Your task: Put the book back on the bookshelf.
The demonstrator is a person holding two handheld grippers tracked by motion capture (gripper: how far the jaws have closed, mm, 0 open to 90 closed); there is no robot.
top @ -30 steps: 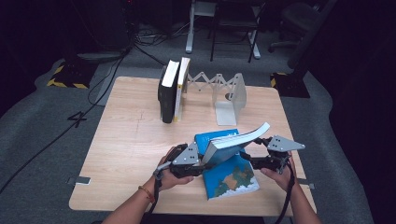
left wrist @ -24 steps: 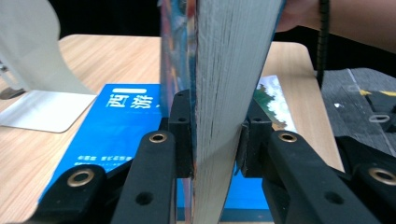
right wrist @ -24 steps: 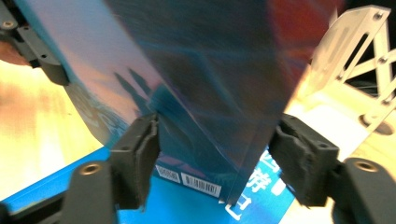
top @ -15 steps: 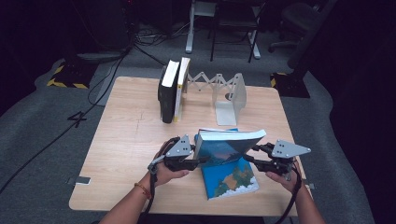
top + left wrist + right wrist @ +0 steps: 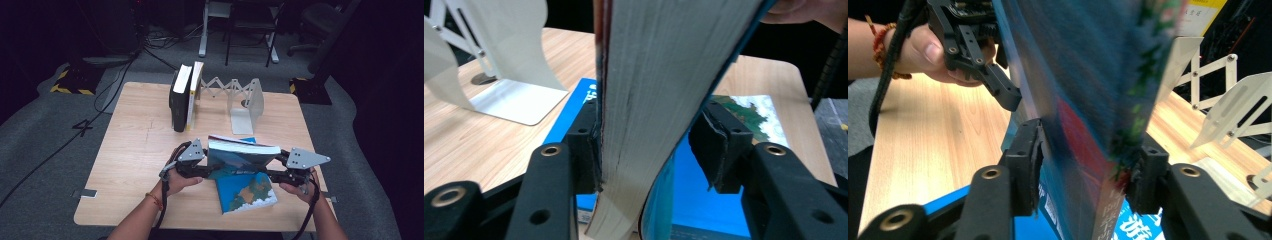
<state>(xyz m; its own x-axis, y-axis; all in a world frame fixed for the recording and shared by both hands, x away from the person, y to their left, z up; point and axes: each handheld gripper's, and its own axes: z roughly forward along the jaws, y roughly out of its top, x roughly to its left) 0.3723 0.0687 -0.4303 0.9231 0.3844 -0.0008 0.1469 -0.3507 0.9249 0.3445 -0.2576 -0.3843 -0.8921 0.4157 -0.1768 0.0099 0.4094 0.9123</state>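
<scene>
Tongs on the left (image 5: 212,167) have just been opening and sit slack around the raised book (image 5: 245,150); the right tongs (image 5: 272,172), just closed, clamp its other end. Held one-ended, it could twist loose and drop onto the blue book (image 5: 247,195) on the table (image 5: 140,150).

Blurred blue book (image 5: 1083,100) upright between the right tool (image 5: 1088,165) pads (wooden table (image 5: 933,130) beneath)
</scene>
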